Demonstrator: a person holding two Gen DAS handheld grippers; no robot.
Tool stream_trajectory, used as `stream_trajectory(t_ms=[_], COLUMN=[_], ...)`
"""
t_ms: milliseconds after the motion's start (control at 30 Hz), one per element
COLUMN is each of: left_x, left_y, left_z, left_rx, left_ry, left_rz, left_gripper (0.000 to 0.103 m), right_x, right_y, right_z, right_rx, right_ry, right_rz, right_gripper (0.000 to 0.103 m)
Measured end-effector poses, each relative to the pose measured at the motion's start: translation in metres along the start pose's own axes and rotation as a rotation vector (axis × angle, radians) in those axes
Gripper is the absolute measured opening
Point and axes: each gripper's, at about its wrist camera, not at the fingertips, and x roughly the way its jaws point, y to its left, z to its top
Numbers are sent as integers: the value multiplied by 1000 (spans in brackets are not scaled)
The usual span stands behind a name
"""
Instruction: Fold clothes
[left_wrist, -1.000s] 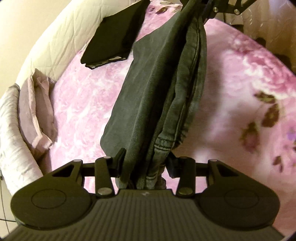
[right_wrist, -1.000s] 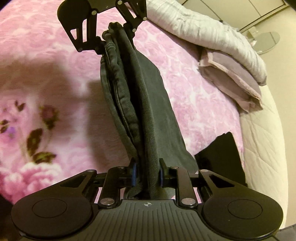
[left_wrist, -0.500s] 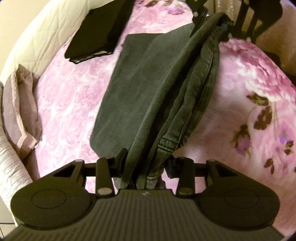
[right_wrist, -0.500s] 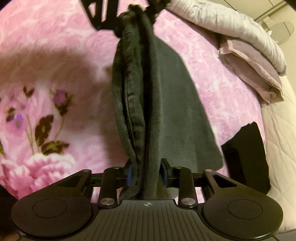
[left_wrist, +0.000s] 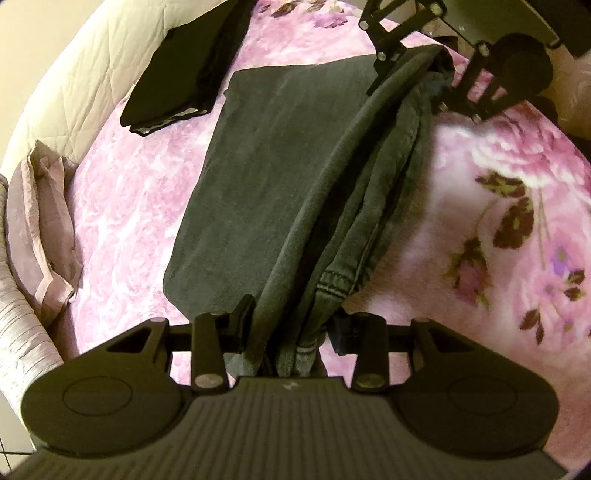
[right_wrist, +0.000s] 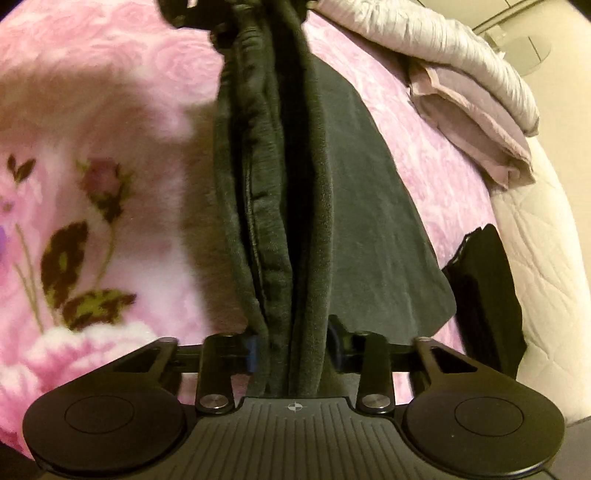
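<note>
Now | dark garment (left_wrist: 266, 192) bunched between left gripper (left_wrist: 291, 321) | right gripper (right_wrist: 291, 343) likewise

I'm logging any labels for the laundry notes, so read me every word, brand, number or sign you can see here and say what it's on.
No readable words or numbers anywhere.
Left gripper: a small pale mark on its body, too small to read.
Right gripper: a small crosshair circle on its body, a symbol, no text.
Dark grey garment: no tag or print visible.
Black folded garment: pale edge showing, no legible label.
</note>
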Motion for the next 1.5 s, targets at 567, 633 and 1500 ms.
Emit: stream_trajectory(t_ms=[567,633,1500], left_x=[-3,-3,30], left_y=[-5,-7,-42], left_z=[0,-1,8], left_rx=[-38,-39,121], left_ry=[17,16,26], left_rz=[6,10,206], left_gripper=[41,42,34], right_x=[-17,-19,-39], right_y=[-22,-23,-56], right_z=[14,15,31], right_rx=[-10,-9,-29], right_ry=[32,34,-7], right_rz=[58,64,103], right_gripper=[25,25,24])
